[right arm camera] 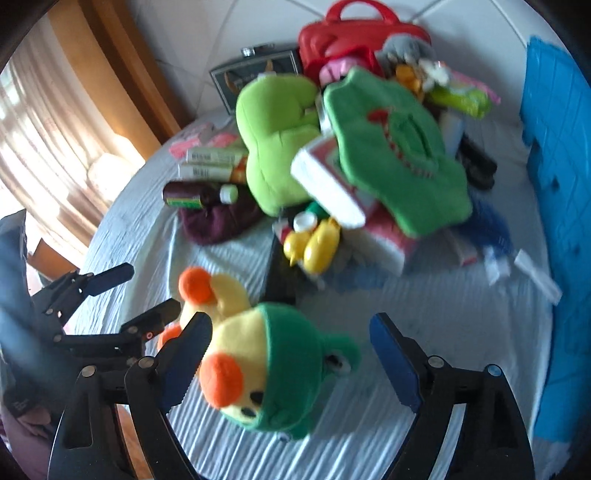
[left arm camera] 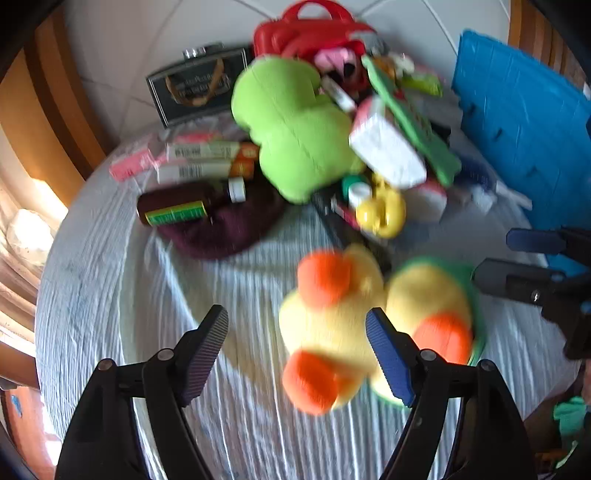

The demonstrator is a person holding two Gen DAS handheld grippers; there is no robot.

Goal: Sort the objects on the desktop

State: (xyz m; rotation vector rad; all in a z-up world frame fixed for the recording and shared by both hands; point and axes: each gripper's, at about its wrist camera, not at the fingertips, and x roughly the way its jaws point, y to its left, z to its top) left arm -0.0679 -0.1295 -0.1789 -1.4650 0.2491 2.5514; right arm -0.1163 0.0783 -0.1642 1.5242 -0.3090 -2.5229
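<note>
A yellow plush duck with orange feet and a green frog hood lies on the white ribbed cloth; it also shows in the right wrist view. My left gripper is open, its right finger in front of the duck's body. My right gripper is open, with the duck's head between its fingers. A pile sits behind: a light green plush, a dark green plush, a white box, a small yellow duck toy, a brown bottle.
A red case and a dark framed box stand at the back. A blue bin is on the right, also in the right wrist view. A maroon cloth and tube boxes lie left. Wooden furniture lies beyond the table's left edge.
</note>
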